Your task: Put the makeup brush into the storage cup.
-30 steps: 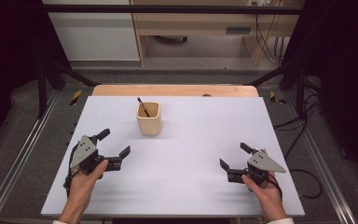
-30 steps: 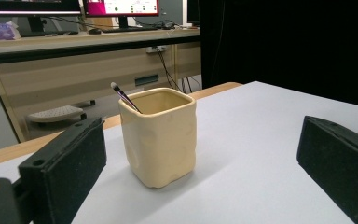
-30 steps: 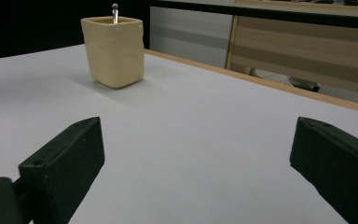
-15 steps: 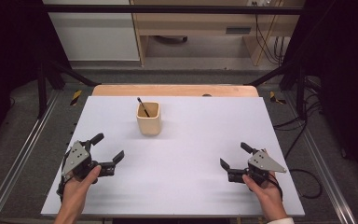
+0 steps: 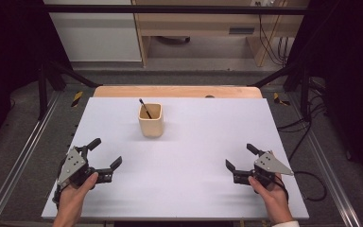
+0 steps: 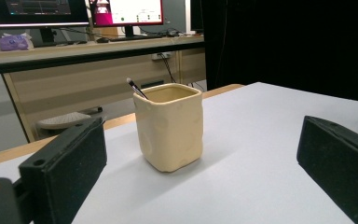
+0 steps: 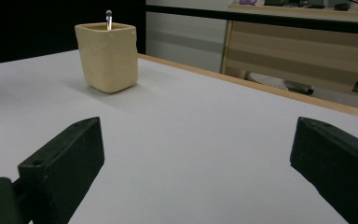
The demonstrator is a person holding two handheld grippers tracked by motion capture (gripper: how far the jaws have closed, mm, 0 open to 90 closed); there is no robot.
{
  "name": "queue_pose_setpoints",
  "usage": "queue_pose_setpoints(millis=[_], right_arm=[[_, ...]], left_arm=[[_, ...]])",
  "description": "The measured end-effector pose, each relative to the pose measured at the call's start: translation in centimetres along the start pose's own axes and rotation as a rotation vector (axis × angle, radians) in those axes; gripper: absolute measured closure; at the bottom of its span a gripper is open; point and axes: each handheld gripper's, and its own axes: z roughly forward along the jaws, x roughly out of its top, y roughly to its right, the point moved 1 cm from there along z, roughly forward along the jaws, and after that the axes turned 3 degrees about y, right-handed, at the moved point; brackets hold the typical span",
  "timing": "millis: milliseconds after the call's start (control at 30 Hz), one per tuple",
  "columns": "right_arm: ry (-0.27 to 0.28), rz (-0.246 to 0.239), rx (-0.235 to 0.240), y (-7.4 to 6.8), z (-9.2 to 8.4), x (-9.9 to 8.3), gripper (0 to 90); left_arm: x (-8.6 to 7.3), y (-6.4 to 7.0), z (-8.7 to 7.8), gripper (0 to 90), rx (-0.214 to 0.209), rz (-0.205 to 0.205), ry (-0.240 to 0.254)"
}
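A cream square cup (image 5: 150, 119) stands upright on the white table (image 5: 194, 142) toward the back, left of centre. A thin dark brush (image 5: 144, 108) leans inside it. The left gripper view has the cup (image 6: 168, 126) straight ahead between the jaws, with the brush tip (image 6: 134, 87) poking above its rim. My left gripper (image 5: 106, 152) rests near the front left corner, open and holding nothing. At the front right, my right gripper (image 5: 240, 157) is open and holds nothing too. Its own view has the cup (image 7: 107, 57) far off at the upper left.
A wooden strip (image 5: 177, 91) borders the table's far edge. Metal rails (image 5: 21, 156) run along both sides. A desk with monitors (image 6: 74, 9) stands beyond the table. Cables (image 5: 307, 130) trail on the floor at the right.
My left gripper has drifted back toward the front left corner, nearer the table's edge. The right gripper, cup and brush have stayed put.
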Motion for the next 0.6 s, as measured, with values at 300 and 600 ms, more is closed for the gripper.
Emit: queue_pose_setpoints(millis=[300, 600], right_arm=[[0.019, -0.003, -0.011, 0.3, -0.6, 0.4, 3.2], [0.028, 0.002, -0.025, 0.7, -1.0, 0.5, 3.3]], left_arm=[[-0.5, 0.0, -0.7, 1.0, -0.004, 0.013, -0.002], [-0.9, -0.1, -1.4, 1.0, -0.004, 0.042, 0.000]])
